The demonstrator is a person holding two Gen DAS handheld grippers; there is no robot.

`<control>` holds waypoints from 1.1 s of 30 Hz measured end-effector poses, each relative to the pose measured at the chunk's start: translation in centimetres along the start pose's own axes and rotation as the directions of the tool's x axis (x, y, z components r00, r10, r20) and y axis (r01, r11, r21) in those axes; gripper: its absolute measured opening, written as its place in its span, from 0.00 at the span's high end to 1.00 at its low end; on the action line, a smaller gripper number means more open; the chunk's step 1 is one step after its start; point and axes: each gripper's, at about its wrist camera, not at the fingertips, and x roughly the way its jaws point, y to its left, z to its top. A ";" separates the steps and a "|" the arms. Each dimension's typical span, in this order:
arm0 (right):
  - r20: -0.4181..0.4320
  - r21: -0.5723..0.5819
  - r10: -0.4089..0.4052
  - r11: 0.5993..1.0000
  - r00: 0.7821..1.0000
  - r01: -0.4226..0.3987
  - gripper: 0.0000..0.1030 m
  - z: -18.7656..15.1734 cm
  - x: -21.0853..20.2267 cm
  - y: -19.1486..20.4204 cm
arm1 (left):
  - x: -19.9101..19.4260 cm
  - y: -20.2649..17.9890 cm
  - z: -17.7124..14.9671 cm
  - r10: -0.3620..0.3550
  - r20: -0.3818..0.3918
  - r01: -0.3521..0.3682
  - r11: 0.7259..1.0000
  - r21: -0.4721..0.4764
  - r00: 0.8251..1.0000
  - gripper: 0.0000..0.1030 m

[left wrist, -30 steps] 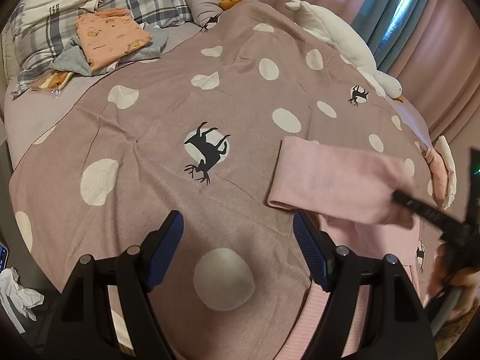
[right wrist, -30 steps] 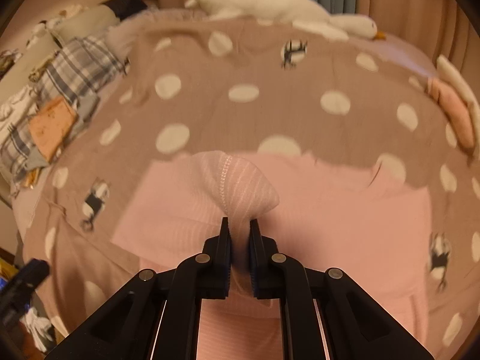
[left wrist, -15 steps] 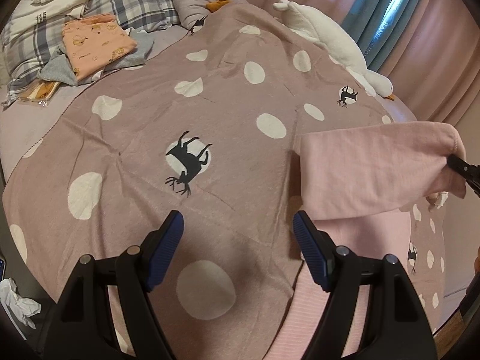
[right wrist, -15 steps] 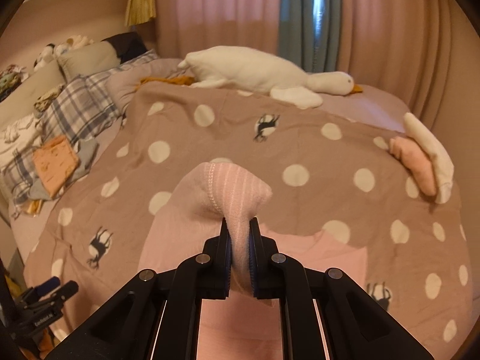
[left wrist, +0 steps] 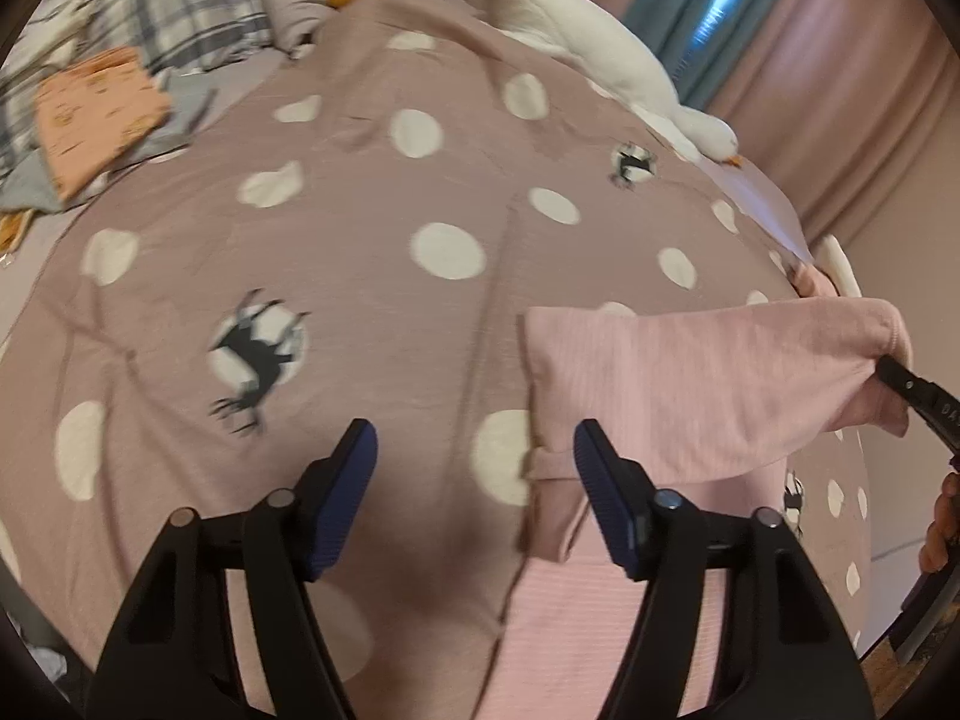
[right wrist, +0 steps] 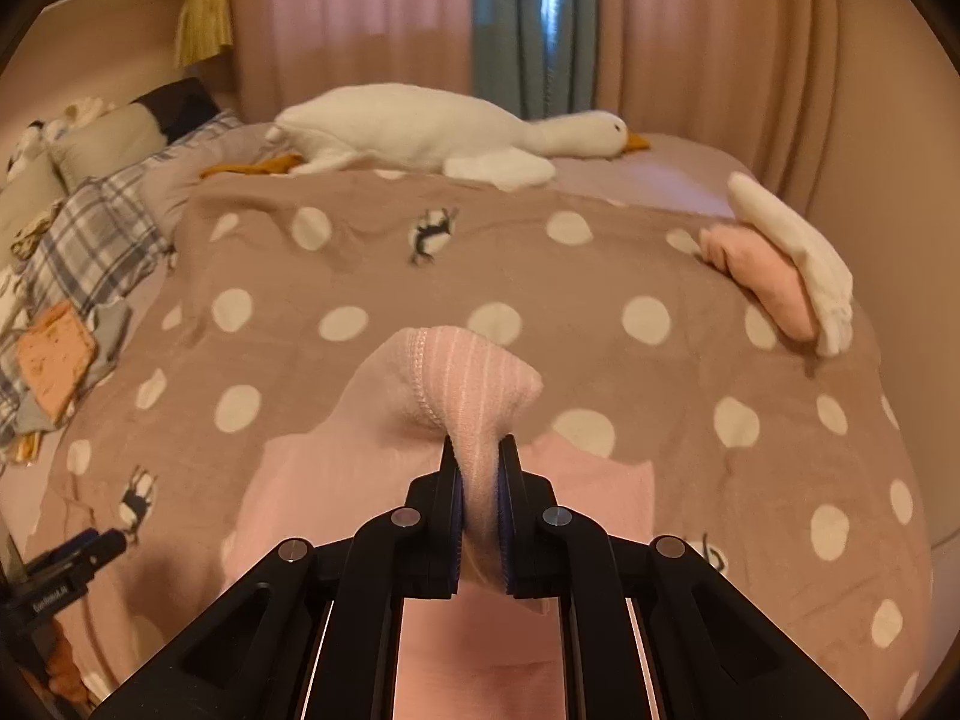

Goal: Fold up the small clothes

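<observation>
A pink ribbed garment (left wrist: 690, 378) lies on the dotted mauve duvet (left wrist: 372, 276), its upper layer lifted and stretched to the right. My right gripper (right wrist: 478, 450) is shut on a bunched end of that garment (right wrist: 462, 378) and holds it above the bed; it shows as a black tip (left wrist: 912, 390) at the right edge of the left wrist view. My left gripper (left wrist: 474, 450) hovers over the garment's left edge. Its jaws are closing, and the blue pads (left wrist: 354, 468) touch no cloth.
A white goose plush (right wrist: 432, 132) lies along the far side of the bed. Folded pink and white clothes (right wrist: 774, 282) sit at the right edge. An orange folded garment (left wrist: 90, 114) rests on grey cloth by the plaid pillows (left wrist: 180, 6). A person's hand (left wrist: 942, 522) shows at far right.
My right gripper has raised its end of the pink garment and pulled it rightward. My left gripper has shifted right to the garment's left edge, and its jaws have narrowed.
</observation>
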 end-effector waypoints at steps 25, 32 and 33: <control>-0.136 0.126 -0.015 0.991 0.991 0.032 0.90 -4.0 4.9 -6.6 | 12.3 -5.2 -2.2 0.031 -0.231 -0.004 0.993 0.119 0.972 0.71; -0.165 0.144 -0.010 0.989 0.986 0.034 0.90 -4.9 5.7 -7.2 | 13.2 -5.0 -2.4 0.055 -0.232 -0.028 0.993 0.117 0.971 0.68; -0.170 0.145 -0.011 0.989 0.985 0.036 0.90 -5.1 5.9 -7.3 | 13.2 -5.0 -2.5 0.054 -0.232 -0.029 0.993 0.113 0.971 0.68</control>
